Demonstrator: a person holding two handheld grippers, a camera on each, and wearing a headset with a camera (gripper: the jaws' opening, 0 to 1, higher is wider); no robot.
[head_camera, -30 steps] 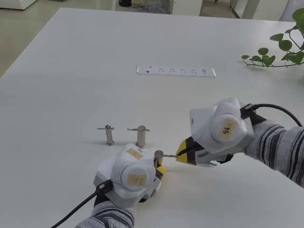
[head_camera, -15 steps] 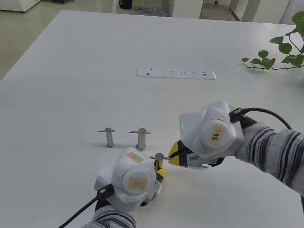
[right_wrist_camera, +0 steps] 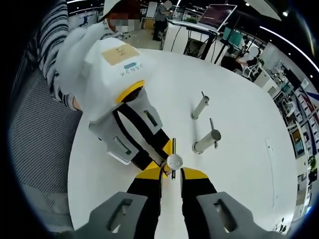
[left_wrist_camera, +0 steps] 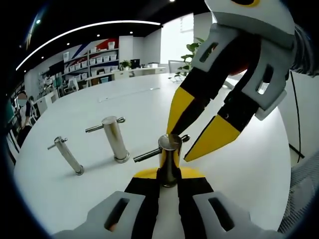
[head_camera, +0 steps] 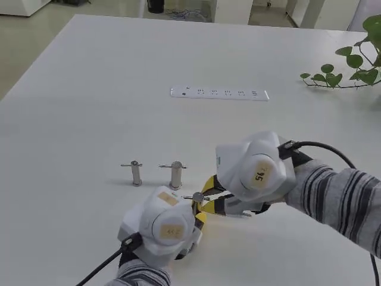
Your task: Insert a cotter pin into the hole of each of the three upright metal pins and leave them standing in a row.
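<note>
Pin (left_wrist_camera: 169,149) inside left gripper (left_wrist_camera: 168,178) (cotter pin (left_wrist_camera: 147,154) through)

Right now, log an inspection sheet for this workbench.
Surface: white tabletop, no marks seen.
Job's things: two upright silver metal pins stand side by side, each with a thin cotter pin through its top; the third metal pin has a cotter pin through its hole too.
Clutter: white power strip, far from the work.
Grippers: left gripper shut on the third metal pin's base; right gripper open, yellow tips straddling its top.
Cables: black cables, one trailing from each gripper.
Surroundings: green leafy plant at the far edge; shelves beyond.
</note>
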